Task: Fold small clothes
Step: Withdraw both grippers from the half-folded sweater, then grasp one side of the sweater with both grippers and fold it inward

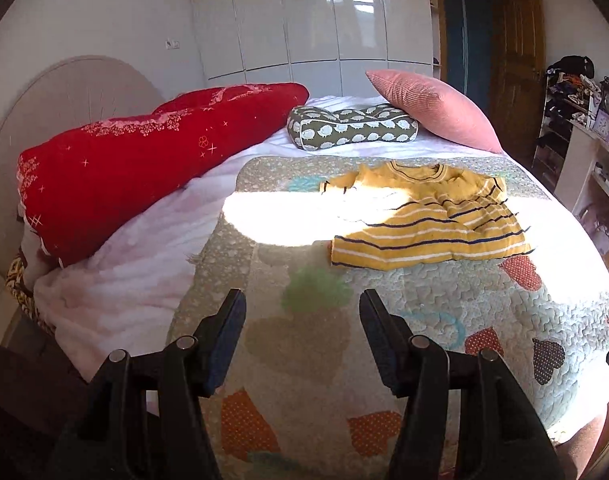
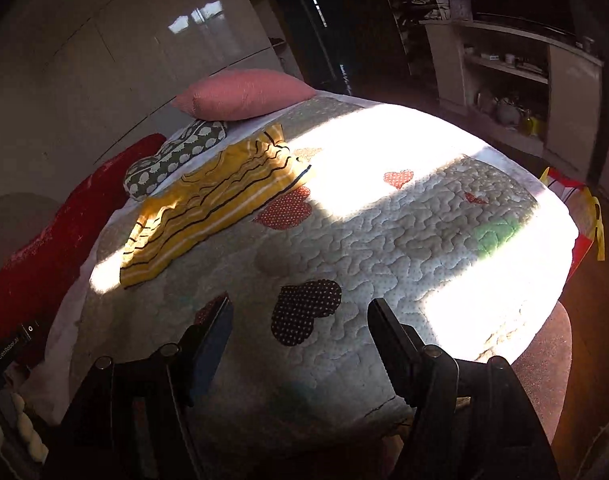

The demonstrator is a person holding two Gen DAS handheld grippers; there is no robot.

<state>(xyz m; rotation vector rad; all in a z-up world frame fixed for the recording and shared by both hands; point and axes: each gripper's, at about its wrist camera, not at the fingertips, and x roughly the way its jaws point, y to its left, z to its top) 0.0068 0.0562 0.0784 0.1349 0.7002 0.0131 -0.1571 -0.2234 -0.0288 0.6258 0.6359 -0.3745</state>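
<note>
A yellow striped top (image 1: 428, 220) is lying on the bed's quilt (image 1: 444, 320), partly folded, with its neckline towards the pillows and its hem nearest the camera in the left wrist view. Dark and white stripes are running across it, and the cloth is bunching in loose ridges through the middle. A patch of sun is falling across its left part and the quilt beside it, washing out the detail there.

The left gripper (image 1: 302, 300) is hanging over the near part of the quilt, well apart from the top. Its fingers (image 1: 224, 332) are standing apart with nothing between them; only the quilt's patches are showing through the gap.

In the right wrist view the top (image 2: 208, 204) is lying towards the upper left, near the far side of the bed. The right gripper (image 2: 300, 308) is hovering above a dark dotted heart (image 2: 304, 312) on the quilt (image 2: 384, 240), also well apart from the top. Its fingers (image 2: 392, 340) are spread wide and are holding nothing.

Beyond the top, a green patterned cushion (image 1: 352, 126) is lying flat, with a pink pillow (image 1: 432, 108) leaning just beside it, one end over the cushion's edge. A red bolster (image 1: 144, 160) is running along the left side of the bed, resting on a pale blanket (image 1: 124, 280). White wardrobe doors (image 1: 304, 20) are standing behind the bed, and shelves (image 2: 516, 72) with small items are showing off to the right.
</note>
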